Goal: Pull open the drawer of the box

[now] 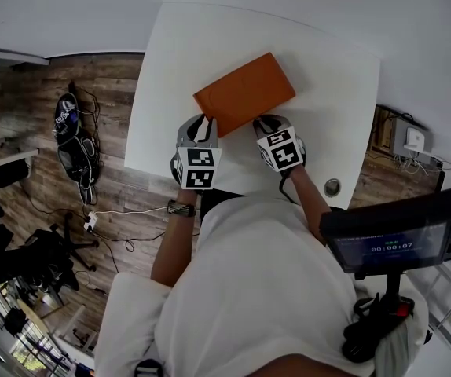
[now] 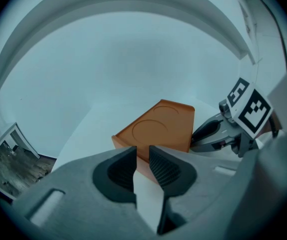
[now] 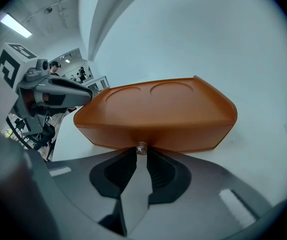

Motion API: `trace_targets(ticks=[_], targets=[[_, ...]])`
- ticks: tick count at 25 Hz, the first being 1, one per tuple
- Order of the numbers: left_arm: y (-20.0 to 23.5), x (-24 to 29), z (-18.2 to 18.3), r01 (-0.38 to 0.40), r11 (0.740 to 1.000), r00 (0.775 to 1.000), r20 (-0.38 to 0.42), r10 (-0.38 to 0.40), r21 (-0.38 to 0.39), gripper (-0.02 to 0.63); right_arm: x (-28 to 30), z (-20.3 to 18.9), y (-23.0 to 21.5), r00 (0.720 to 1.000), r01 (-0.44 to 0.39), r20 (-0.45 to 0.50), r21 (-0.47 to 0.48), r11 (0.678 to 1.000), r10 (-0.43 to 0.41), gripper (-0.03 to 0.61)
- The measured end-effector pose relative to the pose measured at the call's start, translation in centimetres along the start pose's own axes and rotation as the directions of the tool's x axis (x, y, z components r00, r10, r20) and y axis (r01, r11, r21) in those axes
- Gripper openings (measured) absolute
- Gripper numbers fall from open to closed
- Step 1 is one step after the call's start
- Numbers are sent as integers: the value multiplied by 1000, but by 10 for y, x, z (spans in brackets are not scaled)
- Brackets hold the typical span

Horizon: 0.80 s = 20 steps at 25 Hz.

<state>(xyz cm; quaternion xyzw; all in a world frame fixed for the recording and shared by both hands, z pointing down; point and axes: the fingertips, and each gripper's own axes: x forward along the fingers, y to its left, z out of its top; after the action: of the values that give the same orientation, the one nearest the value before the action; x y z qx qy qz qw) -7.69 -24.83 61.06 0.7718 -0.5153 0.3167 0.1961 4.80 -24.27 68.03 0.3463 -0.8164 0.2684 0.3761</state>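
An orange box (image 1: 245,93) with two round recesses in its lid lies slantwise on the white table (image 1: 328,85). In the right gripper view its drawer front (image 3: 153,136) faces me, with a small clear knob (image 3: 141,147) at the middle. My right gripper (image 3: 141,152) is shut on that knob, its pads pressing on both sides. My left gripper (image 2: 142,153) sits at the box's near left corner (image 2: 128,146). Its jaws stand a narrow gap apart with nothing between them. From the head view, both grippers (image 1: 202,126) (image 1: 266,122) are at the box's near edge.
A round grommet (image 1: 332,187) sits in the table near its front right corner. A stand with a screen (image 1: 390,238) rises at the right. The table's left edge drops to a wooden floor with cables and gear (image 1: 72,144).
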Motion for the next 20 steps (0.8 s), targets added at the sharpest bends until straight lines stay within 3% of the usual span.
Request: trace_targets(ticks=[20], targets=[[-2,0,1,-2,1000,1000,0,2,2,83,-8,-11,0,1000,3,-7,6,1000,-3,67]])
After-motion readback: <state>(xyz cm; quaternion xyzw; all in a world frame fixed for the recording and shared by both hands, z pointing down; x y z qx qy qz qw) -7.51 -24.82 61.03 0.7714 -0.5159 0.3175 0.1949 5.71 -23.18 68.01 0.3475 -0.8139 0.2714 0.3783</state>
